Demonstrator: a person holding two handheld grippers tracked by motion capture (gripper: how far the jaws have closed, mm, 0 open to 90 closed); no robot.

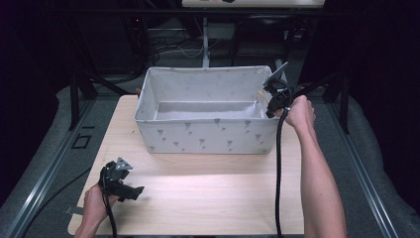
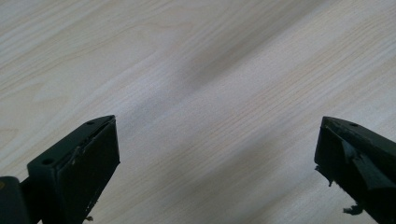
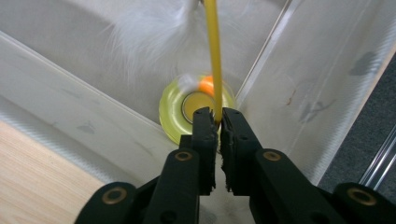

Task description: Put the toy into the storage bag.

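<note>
From my seat I see the light wooden table (image 1: 198, 198) standing on grey carpet (image 1: 44, 163). Metal rails (image 1: 39, 183) run along the floor on both sides of the table. Beyond the table the room is dark, with black frame legs (image 1: 74, 99), tangled cables (image 1: 168, 47) and a white post (image 1: 205, 42).

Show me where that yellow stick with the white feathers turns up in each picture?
High view: yellow stick at the bin's right inner corner, by the right gripper.
Right gripper view: centre, the stick pinched between the fingers.
Left gripper view: bare tabletop.
Shared landmark: the grey bin.
</note>
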